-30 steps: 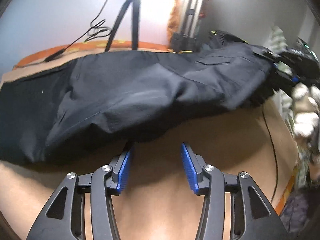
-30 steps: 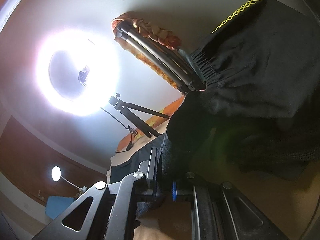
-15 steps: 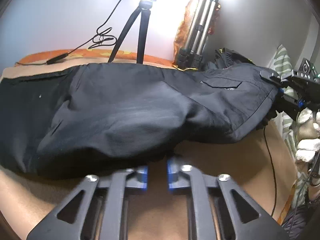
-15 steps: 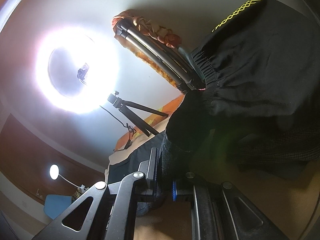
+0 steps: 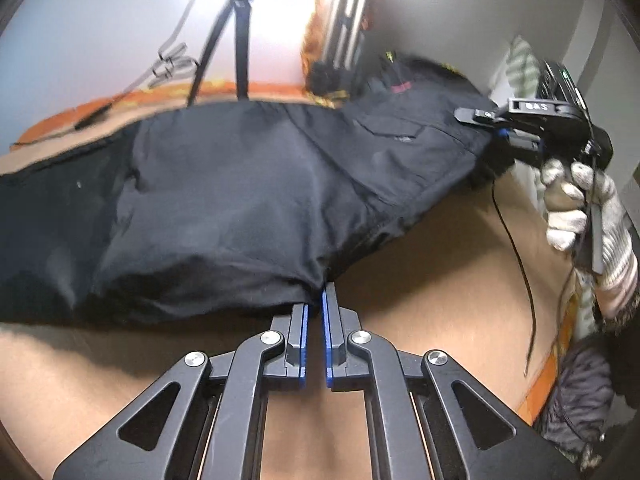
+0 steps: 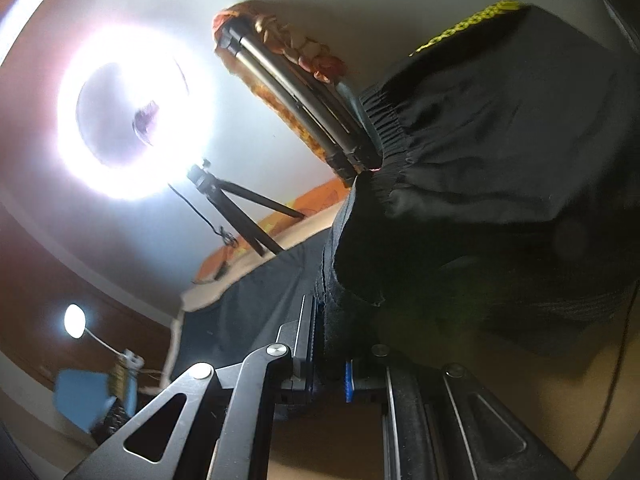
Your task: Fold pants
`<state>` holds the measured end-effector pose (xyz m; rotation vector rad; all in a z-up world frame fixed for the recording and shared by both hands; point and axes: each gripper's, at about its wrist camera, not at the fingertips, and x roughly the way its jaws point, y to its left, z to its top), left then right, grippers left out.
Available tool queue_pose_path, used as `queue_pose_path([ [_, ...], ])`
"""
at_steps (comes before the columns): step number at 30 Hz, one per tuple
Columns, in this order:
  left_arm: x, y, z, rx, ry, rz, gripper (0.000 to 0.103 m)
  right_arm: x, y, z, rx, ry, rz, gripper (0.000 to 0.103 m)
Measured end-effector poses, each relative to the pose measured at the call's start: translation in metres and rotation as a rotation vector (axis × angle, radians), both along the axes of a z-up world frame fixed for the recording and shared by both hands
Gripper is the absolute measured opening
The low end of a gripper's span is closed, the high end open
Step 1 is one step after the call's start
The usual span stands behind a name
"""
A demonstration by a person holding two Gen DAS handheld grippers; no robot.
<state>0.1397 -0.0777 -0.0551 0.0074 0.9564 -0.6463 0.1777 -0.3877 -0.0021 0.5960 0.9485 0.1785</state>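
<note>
Black pants (image 5: 240, 200) | left view: gloved hand (image 5: 584, 208) | right view: ring light (image 6: 136, 120)

- A home room rigged for filming: a glowing ring light (image 6: 136, 120) against the plain wall.
- Tripods (image 5: 240, 36) stand behind the tan bed surface (image 5: 440, 280).
- A small lamp (image 6: 75, 320) glows nearby.

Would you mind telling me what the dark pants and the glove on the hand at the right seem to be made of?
The pants look like a thin woven fabric, matte black with a faint sheen; they drape in soft creases, and the waistband is gathered, probably elastic. The glove looks like knitted cotton or a similar yarn, off-white and fuzzy, with ribbing visible at the cuff.
</note>
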Motion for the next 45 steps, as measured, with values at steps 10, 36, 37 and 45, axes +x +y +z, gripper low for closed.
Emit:
queue_pose_path([
  [10, 0.018, 0.003, 0.041, -0.030, -0.062, 0.020, 0.005, -0.006, -0.002, -0.038, -0.095, 0.122, 0.035, 0.009],
  [36, 0.035, -0.002, 0.002, 0.089, -0.023, 0.041, 0.005, -0.019, 0.005, -0.020, -0.089, 0.051, -0.044, 0.023],
  [37, 0.036, 0.002, 0.001, 0.085, -0.024, 0.047, 0.005, -0.021, 0.001, -0.025, -0.066, 0.062, -0.062, 0.035],
  [45, 0.044, 0.014, 0.002, 0.089, -0.031, 0.062, 0.005, -0.017, 0.005, -0.054, -0.016, 0.092, -0.106, 0.033],
])
